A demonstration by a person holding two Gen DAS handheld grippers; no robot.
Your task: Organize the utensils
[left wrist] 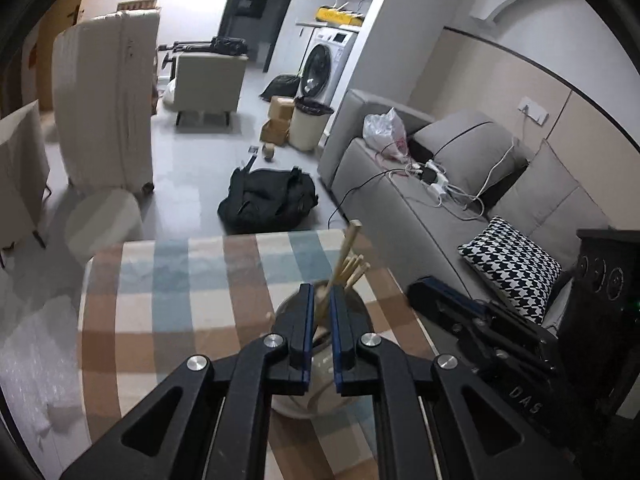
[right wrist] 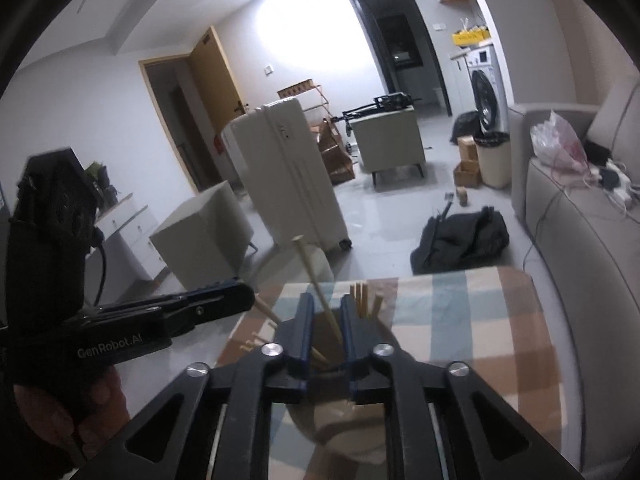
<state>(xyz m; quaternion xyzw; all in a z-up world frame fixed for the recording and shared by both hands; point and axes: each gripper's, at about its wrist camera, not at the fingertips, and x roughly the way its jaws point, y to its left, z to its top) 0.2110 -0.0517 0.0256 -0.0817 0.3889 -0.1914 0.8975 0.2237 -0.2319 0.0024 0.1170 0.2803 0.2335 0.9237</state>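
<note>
**Ann:** Left tongs (left wrist: 321,312) right up close, jaws a narrow slot apart, hanging over the holder (left wrist: 320,360) on the checked counter (left wrist: 180,280). One chopstick (left wrist: 340,264) rises through the slot; whether they pinch it, I cannot tell.

**Bo:** Right tongs (right wrist: 327,320) sit over the same holder (right wrist: 340,420), jaws wider apart, a tall chopstick (right wrist: 316,280) leaning between them, untouched.

**Ann:** Long axis runs up and away, tipped off vertical.

**Bo:** Both pairs are about equally near, I'd say. A few loose sticks (right wrist: 250,344) lie on the counter's left edge, closer to the left tongs.
</note>
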